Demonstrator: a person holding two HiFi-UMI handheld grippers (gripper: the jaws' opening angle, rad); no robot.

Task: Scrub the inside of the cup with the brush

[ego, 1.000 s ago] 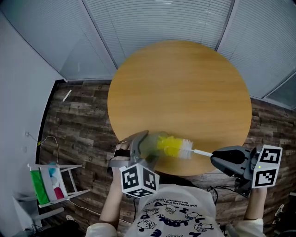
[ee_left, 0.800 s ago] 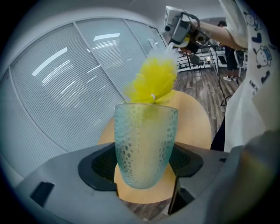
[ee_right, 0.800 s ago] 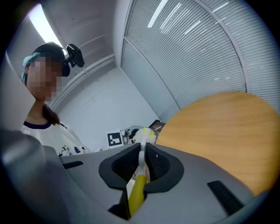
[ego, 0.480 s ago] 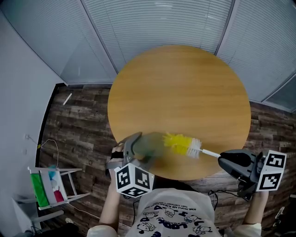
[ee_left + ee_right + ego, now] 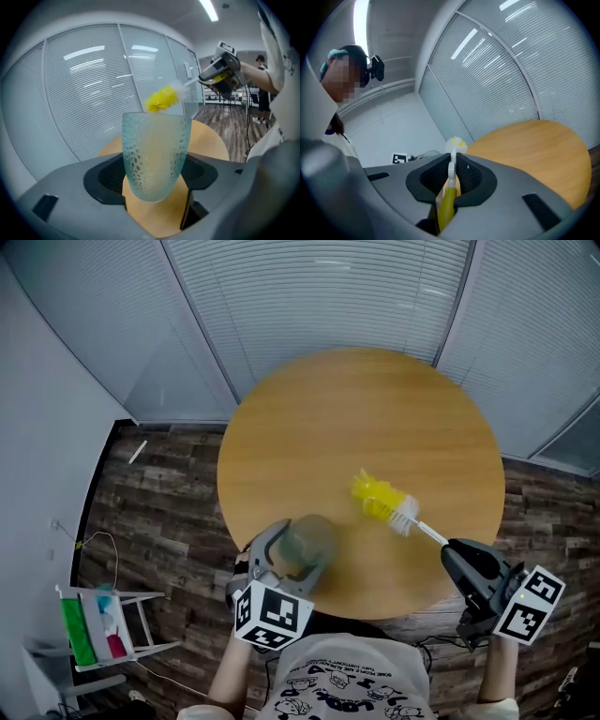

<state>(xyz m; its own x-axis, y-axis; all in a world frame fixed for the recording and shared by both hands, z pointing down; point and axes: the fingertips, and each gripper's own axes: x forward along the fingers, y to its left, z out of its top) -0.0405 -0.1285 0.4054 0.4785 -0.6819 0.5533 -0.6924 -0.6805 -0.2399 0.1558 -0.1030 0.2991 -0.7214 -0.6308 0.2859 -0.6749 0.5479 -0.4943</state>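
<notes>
Left hand-held gripper (image 5: pixel 154 190): jaws clamped on the lower body of the cup (image 5: pixel 155 154), one pad on each side.
Right hand-held gripper (image 5: pixel 451 165): jaws pressed together on the thin handle of the brush (image 5: pixel 448 190), with the yellow bristle head pointing away from it.
Cup location: over the near edge of the worktop (image 5: pixel 375 409). Whether it rests on the worktop or is lifted cannot be told.
Brush relative to cup: the bristle head sits to the right of the cup and beyond its mouth, well apart from the rim and not inside.
Risk, grip: the cup is held low on its rounded base, so a sideways push from the bristles could twist it out of the pads.
Risk, entry: the brush is held far from its head, so a small tilt could drive the head against the rim instead of into the mouth.
Risk, position: the cup is close to the worktop edge, so a lost grip would likely send it to the floor.
</notes>
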